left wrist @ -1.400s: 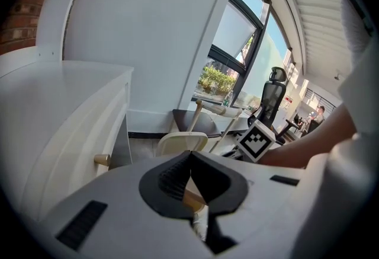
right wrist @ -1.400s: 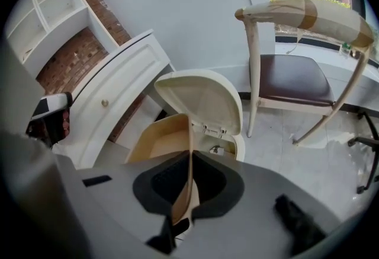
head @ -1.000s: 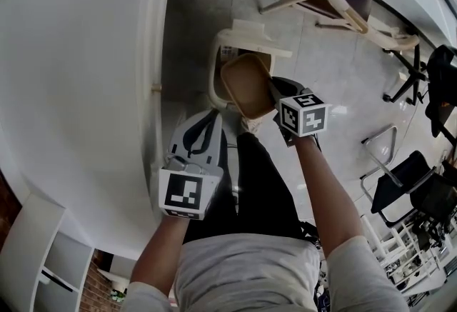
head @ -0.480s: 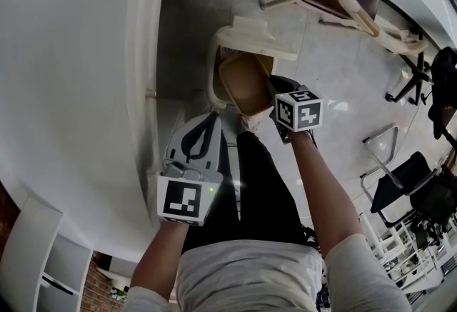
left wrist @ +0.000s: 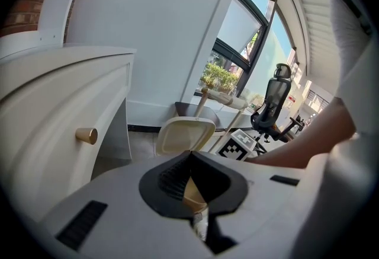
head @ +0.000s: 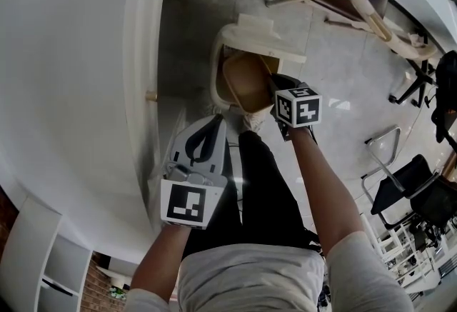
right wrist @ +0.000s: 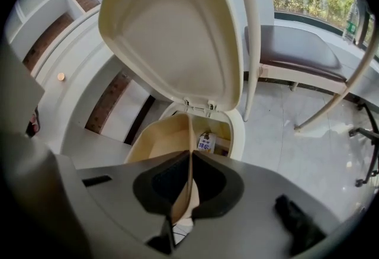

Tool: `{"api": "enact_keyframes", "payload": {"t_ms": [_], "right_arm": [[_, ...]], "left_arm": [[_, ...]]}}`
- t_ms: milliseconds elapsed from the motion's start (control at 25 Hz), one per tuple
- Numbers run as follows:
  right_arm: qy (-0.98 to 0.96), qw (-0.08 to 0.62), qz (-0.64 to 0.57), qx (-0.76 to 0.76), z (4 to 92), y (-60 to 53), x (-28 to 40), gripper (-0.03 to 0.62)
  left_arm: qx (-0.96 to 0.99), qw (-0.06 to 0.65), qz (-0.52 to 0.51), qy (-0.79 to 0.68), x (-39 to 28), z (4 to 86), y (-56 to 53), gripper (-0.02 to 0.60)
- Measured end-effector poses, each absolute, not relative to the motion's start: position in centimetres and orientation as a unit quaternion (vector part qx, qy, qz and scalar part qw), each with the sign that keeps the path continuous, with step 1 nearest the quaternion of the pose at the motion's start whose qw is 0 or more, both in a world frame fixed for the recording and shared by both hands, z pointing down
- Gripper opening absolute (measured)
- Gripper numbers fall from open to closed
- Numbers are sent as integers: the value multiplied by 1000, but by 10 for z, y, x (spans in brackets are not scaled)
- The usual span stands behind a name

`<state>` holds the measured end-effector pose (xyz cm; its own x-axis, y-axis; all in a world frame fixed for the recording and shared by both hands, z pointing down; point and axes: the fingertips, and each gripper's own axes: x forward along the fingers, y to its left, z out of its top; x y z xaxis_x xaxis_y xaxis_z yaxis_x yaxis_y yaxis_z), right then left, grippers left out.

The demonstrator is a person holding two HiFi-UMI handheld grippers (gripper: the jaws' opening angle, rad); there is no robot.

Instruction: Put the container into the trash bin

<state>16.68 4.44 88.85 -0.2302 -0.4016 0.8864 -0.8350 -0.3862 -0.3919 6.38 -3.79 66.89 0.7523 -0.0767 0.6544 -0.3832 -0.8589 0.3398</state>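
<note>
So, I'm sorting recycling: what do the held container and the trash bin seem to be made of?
The container looks like paperboard or moulded fibre: tan, matte, with a very thin wall seen edge-on. The trash bin looks like moulded plastic: cream, smooth, faintly shiny, with a hinged lid. Neither is certain from looks alone.

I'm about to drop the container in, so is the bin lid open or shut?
Open. The lid stands raised behind the bin, whose mouth is uncovered; the container in the right gripper hangs over it.
</note>
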Motion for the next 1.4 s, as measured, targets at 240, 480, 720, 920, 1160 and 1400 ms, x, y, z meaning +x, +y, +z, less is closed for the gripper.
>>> {"api": "enact_keyframes", "payload": {"t_ms": [240, 480, 720, 920, 1160, 1400], "right_arm": [[-514, 192, 590, 593, 903, 46, 165, 35], [-510, 195, 593, 592, 910, 48, 163, 35], [-516, 185, 596, 586, 911, 46, 160, 91], [-517, 190, 598, 582, 912, 48, 157, 126], [-517, 196, 600, 579, 910, 51, 156, 130], [-529, 201, 595, 570, 900, 49, 154, 133]], "left_arm": [[905, 232, 334, -126, 62, 677, -37, 15], [903, 239, 334, -129, 60, 681, -33, 15], [903, 238, 334, -126, 63, 679, -33, 15], [903, 237, 333, -128, 63, 678, -33, 15], [903, 239, 332, -129, 62, 677, -30, 15], [907, 229, 328, -130, 62, 668, -30, 15]]}}
